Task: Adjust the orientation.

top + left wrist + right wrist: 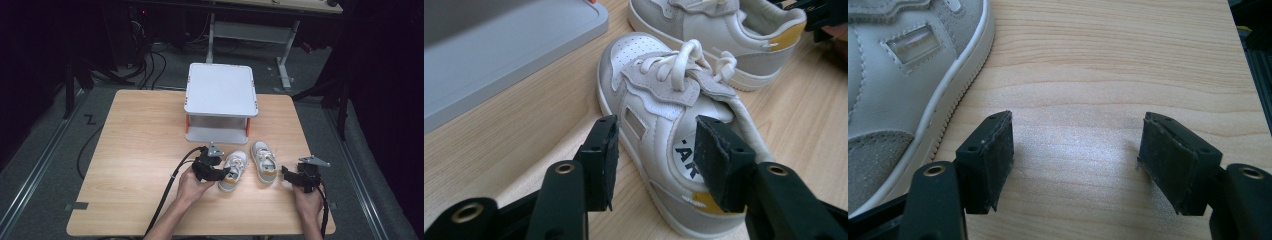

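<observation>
Left tongs (656, 150): partly open, straddling the heel side wall of the small white-and-grey leather sneaker (674, 125), not pressing.
Sneaker axis: runs ahead, toe away.
Right tongs (1075, 160): open, empty, farther off.

The left gripper (656, 150) reaches over a light wooden table (519, 130), its 2 black jaws rising from the near edge. Between them lies the heel half of a small white leather sneaker with grey suede trim and a yellow heel patch (664, 110). The right jaw stands inside the shoe's collar over a black printed insole label, the left jaw just outside the shoe's side wall with a gap to it. White laces are knotted over a grey strap. A 2nd matching white sneaker (724, 35) lies farther off, just beyond the first. At far left sits a grey plastic tray-like platform (499, 55).
</observation>
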Available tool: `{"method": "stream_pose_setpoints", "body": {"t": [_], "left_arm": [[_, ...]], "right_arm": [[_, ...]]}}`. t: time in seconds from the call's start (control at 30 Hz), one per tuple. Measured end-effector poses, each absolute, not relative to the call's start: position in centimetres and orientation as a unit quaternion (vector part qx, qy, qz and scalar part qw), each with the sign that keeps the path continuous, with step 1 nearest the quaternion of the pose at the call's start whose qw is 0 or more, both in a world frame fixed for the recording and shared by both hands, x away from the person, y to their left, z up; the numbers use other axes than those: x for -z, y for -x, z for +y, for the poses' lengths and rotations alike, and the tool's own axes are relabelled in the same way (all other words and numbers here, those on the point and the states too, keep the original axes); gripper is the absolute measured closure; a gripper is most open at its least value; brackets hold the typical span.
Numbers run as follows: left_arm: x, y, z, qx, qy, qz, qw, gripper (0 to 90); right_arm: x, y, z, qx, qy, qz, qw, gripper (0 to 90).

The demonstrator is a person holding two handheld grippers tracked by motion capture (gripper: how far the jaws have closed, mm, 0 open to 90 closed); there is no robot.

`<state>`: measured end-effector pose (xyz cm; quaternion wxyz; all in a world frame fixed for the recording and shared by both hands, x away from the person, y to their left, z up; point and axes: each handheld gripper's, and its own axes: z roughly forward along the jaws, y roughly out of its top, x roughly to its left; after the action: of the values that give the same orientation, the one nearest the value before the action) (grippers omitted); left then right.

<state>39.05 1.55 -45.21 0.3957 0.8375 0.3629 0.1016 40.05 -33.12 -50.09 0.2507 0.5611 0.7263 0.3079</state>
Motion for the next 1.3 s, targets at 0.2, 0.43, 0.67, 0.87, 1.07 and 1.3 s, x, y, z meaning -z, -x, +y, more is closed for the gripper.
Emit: {"method": "stream_pose_setpoints", "body": {"t": [0.2,0.43,0.67,0.87,1.07,1.3], "left_arm": [[45.8,-39.2,0.8,-0.113,-0.842,0.363,0.383,61.1],[45.8,-39.1,0.5,-0.126,-0.843,0.364,0.375,69.5],[45.5,-38.7,0.6,-0.166,-0.843,0.362,0.362,79.9],[45.4,-38.8,0.9,-0.174,-0.838,0.371,0.36,84.8],[44.9,-38.5,1.2,-0.183,-0.833,0.374,0.365,85.5],[43.5,-37.8,3.1,-0.196,-0.822,0.389,0.366,85.5]], "right_arm": [[50.1,-40.0,-33.1,-0.308,-0.561,0.726,0.251,30.0],[50.1,-40.1,-33.1,-0.308,-0.561,0.726,0.251,30.0],[50.1,-40.0,-33.1,-0.308,-0.562,0.726,0.25,29.9],[50.1,-40.0,-33.1,-0.308,-0.562,0.726,0.25,29.9],[50.1,-40.0,-33.1,-0.308,-0.563,0.725,0.25,30.0],[50.1,-40.0,-33.1,-0.308,-0.562,0.726,0.25,30.0]]}}
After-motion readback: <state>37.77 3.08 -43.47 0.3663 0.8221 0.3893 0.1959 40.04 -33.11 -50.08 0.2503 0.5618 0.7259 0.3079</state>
